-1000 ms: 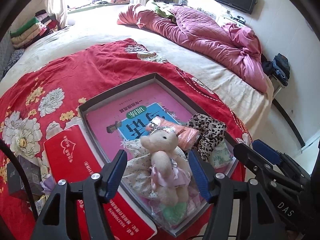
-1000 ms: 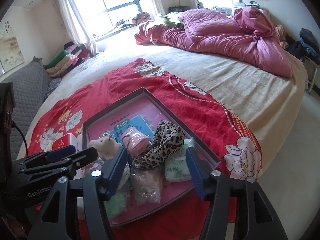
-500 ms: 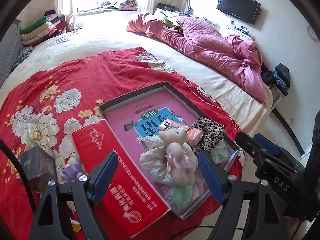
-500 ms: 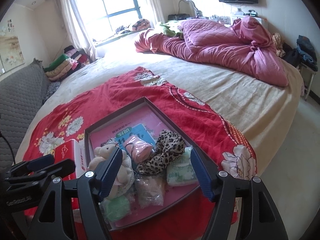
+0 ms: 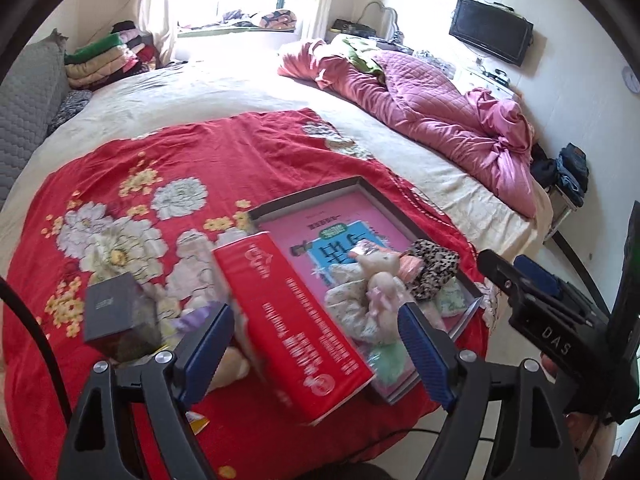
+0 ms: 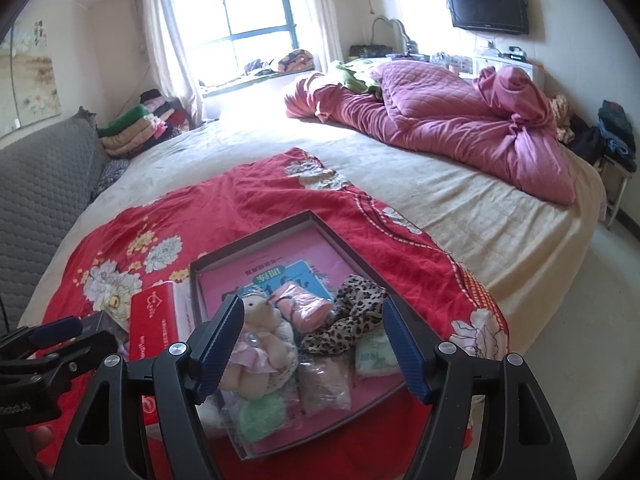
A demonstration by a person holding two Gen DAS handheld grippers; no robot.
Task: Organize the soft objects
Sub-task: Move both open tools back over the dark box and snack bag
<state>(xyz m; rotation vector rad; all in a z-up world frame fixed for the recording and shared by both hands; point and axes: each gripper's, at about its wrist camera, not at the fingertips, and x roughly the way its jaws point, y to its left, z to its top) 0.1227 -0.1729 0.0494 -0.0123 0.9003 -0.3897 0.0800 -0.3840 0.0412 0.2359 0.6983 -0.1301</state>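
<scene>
A shallow grey box (image 5: 304, 199) (image 6: 256, 236) with a pink book inside lies on the red floral blanket (image 5: 168, 160). In it lie a beige plush bear (image 5: 380, 276) (image 6: 260, 320), a leopard-print cloth (image 5: 434, 260) (image 6: 352, 316), a pink rolled cloth (image 6: 300, 308), a green fluffy item (image 6: 260, 416) and a tissue pack (image 6: 374, 354). More soft toys (image 5: 192, 316) lie left of the red book. My left gripper (image 5: 316, 348) is open and empty above the red book. My right gripper (image 6: 314, 344) is open and empty above the box's soft items.
A red book (image 5: 296, 316) (image 6: 154, 320) lies against the box's left side. A small dark box (image 5: 116, 312) stands to its left. A crumpled pink quilt (image 6: 440, 120) lies far right on the bed. Folded clothes (image 6: 132, 128) are stacked at the back left.
Both grippers have pulled back and up from the box. The left one has swung left, from over the bear to over the red book. The bear stays in the box.
</scene>
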